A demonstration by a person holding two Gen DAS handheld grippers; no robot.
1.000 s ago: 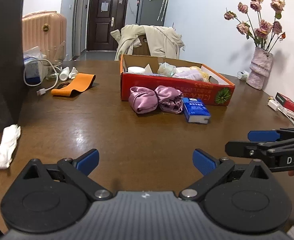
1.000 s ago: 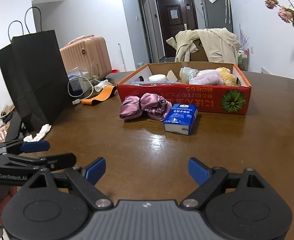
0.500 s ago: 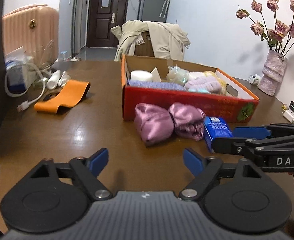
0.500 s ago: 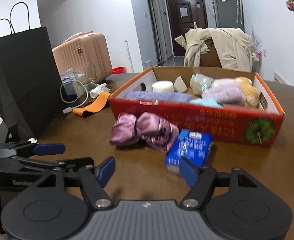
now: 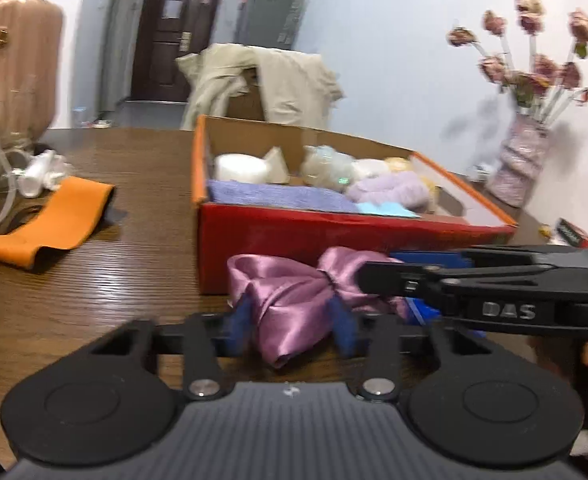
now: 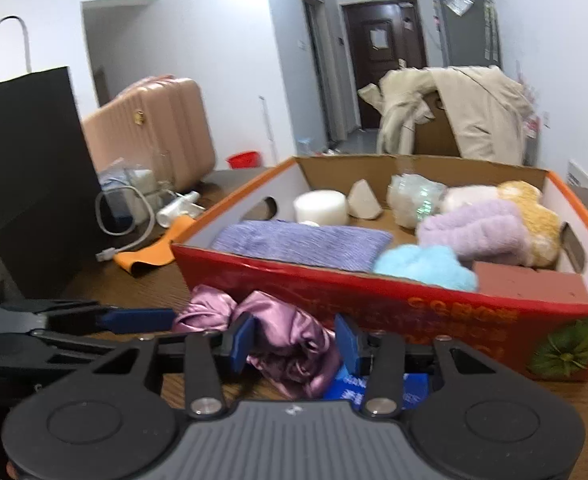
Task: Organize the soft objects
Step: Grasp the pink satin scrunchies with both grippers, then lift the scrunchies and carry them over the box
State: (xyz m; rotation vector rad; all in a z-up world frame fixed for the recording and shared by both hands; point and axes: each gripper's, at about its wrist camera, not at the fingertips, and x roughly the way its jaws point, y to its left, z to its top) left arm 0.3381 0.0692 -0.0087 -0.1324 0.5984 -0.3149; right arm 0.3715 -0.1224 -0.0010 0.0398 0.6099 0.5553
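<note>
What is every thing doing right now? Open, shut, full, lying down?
left gripper: closing around one end of the satin cloth
right gripper: closing around its other end
pink satin cloth: bunched, lying on the table
red cardboard box: open, holding soft things
orange band: lying flat

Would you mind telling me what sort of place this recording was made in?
Most likely a lived-in flat or home: a wooden table near an entrance door, a pink suitcase on the floor, and a coat draped over a chair.
</note>
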